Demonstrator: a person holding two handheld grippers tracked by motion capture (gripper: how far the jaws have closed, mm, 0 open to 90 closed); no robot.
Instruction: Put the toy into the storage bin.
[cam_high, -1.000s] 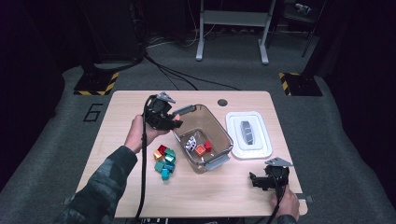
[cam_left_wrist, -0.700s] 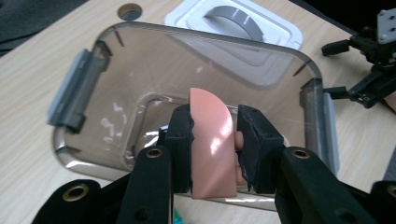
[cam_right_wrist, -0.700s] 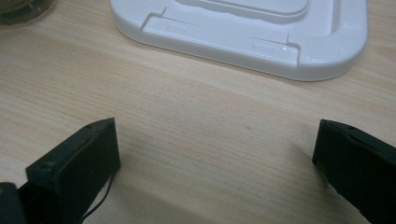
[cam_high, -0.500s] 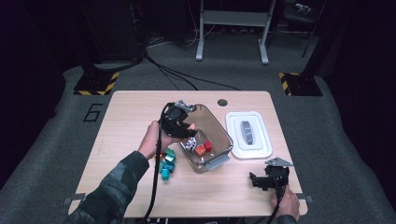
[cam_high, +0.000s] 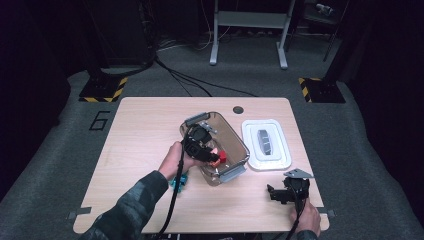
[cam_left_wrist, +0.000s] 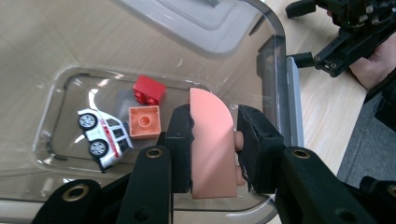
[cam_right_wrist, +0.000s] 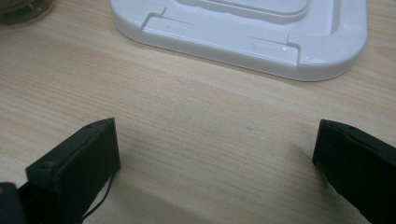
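Observation:
My left gripper (cam_left_wrist: 214, 140) is shut on a salmon-pink curved block (cam_left_wrist: 211, 144) and hovers over the clear plastic bin (cam_high: 239, 145). On the bin's floor lie a red brick (cam_left_wrist: 149, 90), an orange brick (cam_left_wrist: 144, 122) and a white toy car (cam_left_wrist: 103, 136). In the high view the left gripper (cam_high: 200, 145) hangs over the bin's left half. My right gripper (cam_high: 281, 192) rests near the table's front right, open, with bare wood between its jaws (cam_right_wrist: 215, 154).
The bin's white lid (cam_high: 265, 145) lies flat to the right of the bin; its near edge (cam_right_wrist: 243, 37) is just ahead of the right gripper. Teal and green blocks (cam_high: 180, 181) sit on the table left of the bin, by the left hand.
The left gripper has swung right from the loose blocks to over the bin, carrying the pink block. The right gripper has stayed put.

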